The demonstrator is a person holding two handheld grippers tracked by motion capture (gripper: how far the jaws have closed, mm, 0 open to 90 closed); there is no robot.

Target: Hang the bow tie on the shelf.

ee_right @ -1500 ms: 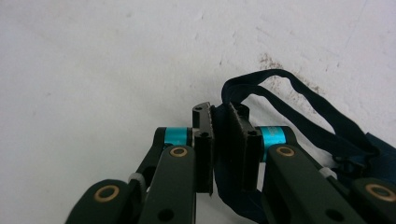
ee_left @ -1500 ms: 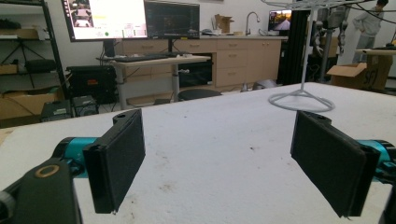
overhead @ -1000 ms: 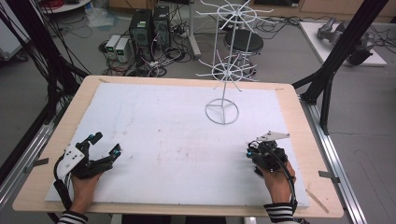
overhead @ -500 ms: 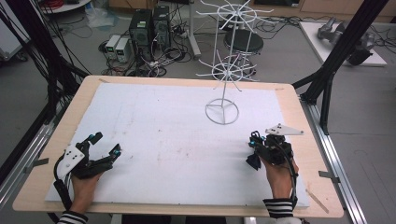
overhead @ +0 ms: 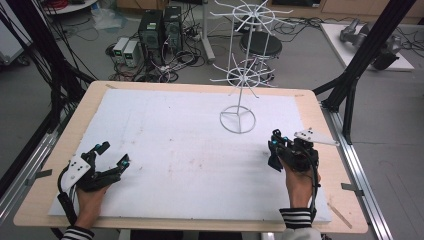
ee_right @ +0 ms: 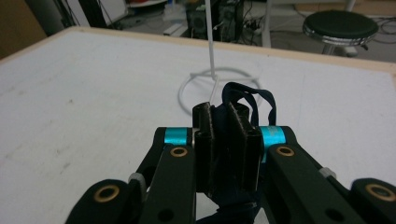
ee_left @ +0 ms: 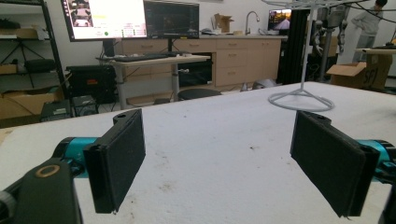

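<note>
At lower right of the high view, one right gripper (overhead: 274,151) has its jaws clamped on one dark strap (ee_right: 245,99), near the single white wire rack (overhead: 238,120). Lower left, one left gripper (overhead: 113,154) rests with jaws apart, holding nothing.

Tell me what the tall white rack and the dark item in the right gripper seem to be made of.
White rack: probably painted metal wire, thin, stiff, evenly matte white. Dark strap clamped in the right gripper: soft navy fabric or elastic; it bends into limp loops.
</note>
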